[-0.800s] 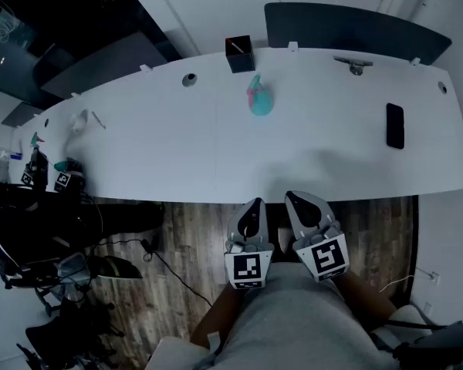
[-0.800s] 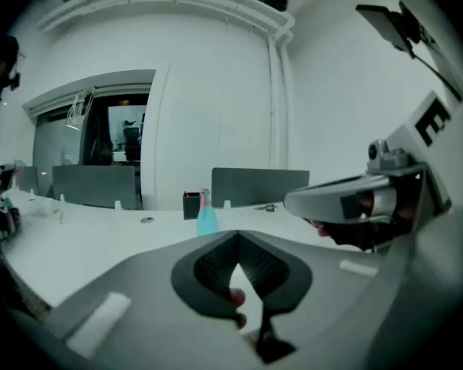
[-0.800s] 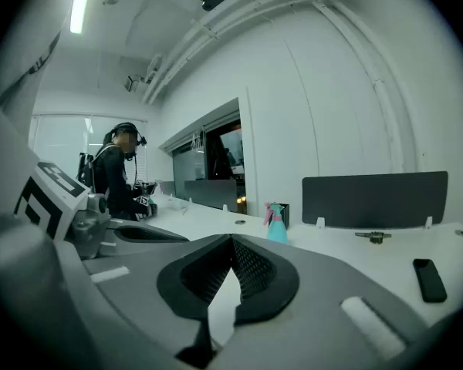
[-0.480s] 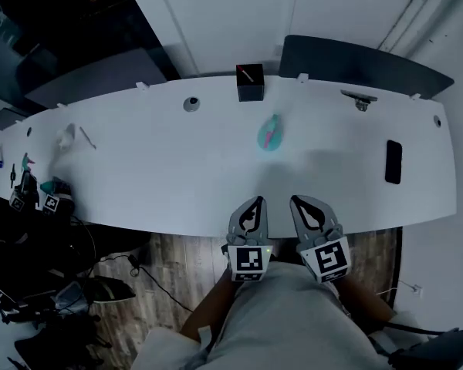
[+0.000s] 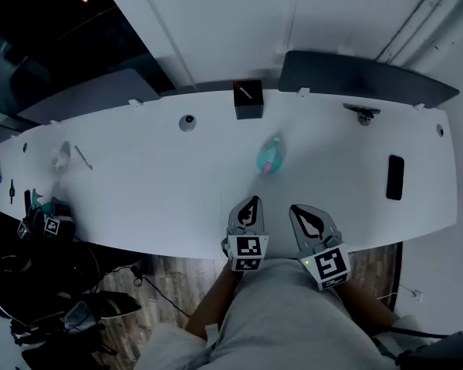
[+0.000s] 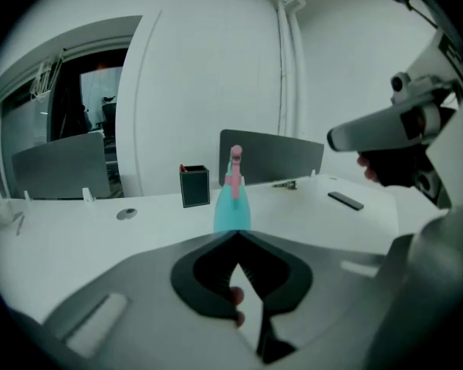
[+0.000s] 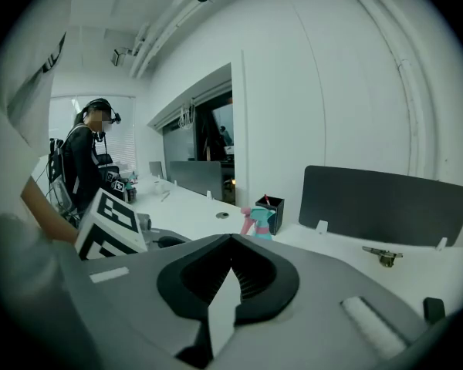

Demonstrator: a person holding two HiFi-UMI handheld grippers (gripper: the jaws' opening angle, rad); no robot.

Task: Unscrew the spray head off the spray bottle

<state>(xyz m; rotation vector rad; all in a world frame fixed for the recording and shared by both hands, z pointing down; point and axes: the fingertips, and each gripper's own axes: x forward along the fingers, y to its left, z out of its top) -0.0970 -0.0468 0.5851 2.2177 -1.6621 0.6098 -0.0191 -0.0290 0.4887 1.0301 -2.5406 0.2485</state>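
Observation:
A teal spray bottle with a pink spray head stands upright on the long white table. It shows straight ahead in the left gripper view and small, left of centre, in the right gripper view. My left gripper and right gripper hover side by side over the table's near edge, well short of the bottle. Both are shut with nothing between the jaws.
A black pen holder stands behind the bottle, by a dark divider panel. A black phone lies at the right and a small metal clip at the back right. Another person with marker cubes stands at the far left.
The view has shifted forward over the table, so the bottle and table sit lower in the picture. Both grippers have come from over the floor to the table's near edge, still shut.

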